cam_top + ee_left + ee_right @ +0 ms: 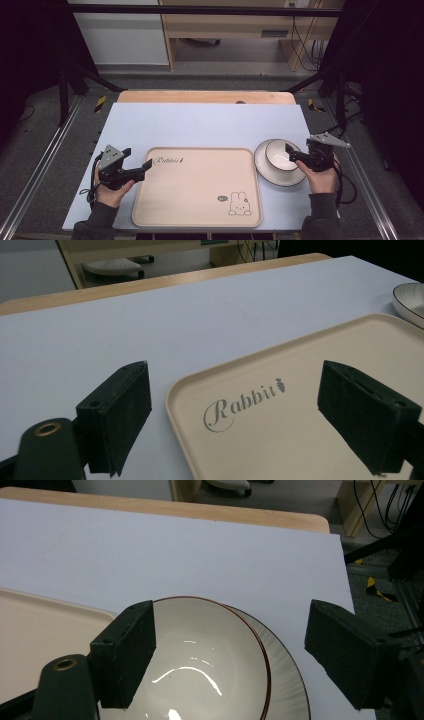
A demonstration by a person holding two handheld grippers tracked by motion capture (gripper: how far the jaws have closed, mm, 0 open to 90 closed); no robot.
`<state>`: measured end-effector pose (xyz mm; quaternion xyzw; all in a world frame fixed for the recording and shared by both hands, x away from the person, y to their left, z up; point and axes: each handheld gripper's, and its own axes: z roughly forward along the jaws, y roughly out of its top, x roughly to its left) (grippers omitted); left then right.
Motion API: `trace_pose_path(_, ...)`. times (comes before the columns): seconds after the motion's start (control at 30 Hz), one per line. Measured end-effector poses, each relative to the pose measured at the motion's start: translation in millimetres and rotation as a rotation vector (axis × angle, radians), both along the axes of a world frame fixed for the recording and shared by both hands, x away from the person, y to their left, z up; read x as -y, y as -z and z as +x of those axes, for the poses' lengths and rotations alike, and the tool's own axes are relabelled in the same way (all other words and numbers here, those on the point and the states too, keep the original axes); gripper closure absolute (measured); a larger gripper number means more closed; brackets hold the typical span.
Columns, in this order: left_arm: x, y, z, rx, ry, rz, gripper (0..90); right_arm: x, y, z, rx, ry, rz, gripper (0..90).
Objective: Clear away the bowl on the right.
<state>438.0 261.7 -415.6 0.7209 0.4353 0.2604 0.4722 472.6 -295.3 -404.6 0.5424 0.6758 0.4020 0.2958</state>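
A beige tray (197, 187) printed with "Rabbit" and a small bunny lies at the table's front centre. To its right a white bowl (280, 154) with a dark rim sits on a white plate (280, 179). My left gripper (136, 158) is open at the tray's near-left corner. In the left gripper view the gripper (235, 390) straddles the tray's (310, 440) corner edge, holding nothing. My right gripper (291, 153) is open over the bowl's right side. In the right gripper view one jaw hangs above the bowl (200, 670) and the other stands beyond the plate (287, 680).
A pale blue board (200, 125) covers a wooden table (205, 96). Dark frame posts (62, 90) and floor rails flank the table on both sides. Cables (305, 45) and a wooden desk stand behind it.
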Motion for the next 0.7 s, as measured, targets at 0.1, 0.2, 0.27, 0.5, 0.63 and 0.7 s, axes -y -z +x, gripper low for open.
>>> trace_pose_path(0.1, 0.0, 0.5, 0.0, -0.001, 0.002, 0.002, 13.6, 2.0, 2.5, 1.7, -0.018, 0.004, -0.014, 22.1)
trace_pose_path(0.2, 0.9, 1.4, -0.4, -0.004, 0.005, 0.009, 13.7, 2.9, 5.0, 3.6, -0.037, 0.010, -0.015, 23.6)
trace_pose_path(0.27, 1.5, 1.6, -0.5, -0.002, 0.006, 0.010, 13.8, 3.5, 7.0, 5.0, -0.048, 0.009, -0.025, 24.4)
trace_pose_path(0.5, 2.2, 1.8, -0.5, -0.002, 0.007, 0.012, 14.0, 4.8, 13.3, 9.6, -0.090, 0.012, -0.046, 29.3)
trace_pose_path(0.63, 2.5, 2.2, -0.4, -0.004, 0.009, 0.015, 14.1, 7.5, 16.0, 10.8, -0.119, 0.027, -0.039, 33.1)
trace_pose_path(0.7, 2.7, 2.2, -0.4, -0.004, 0.010, 0.016, 14.2, 7.8, 17.3, 11.8, -0.138, 0.033, -0.040, 34.9)
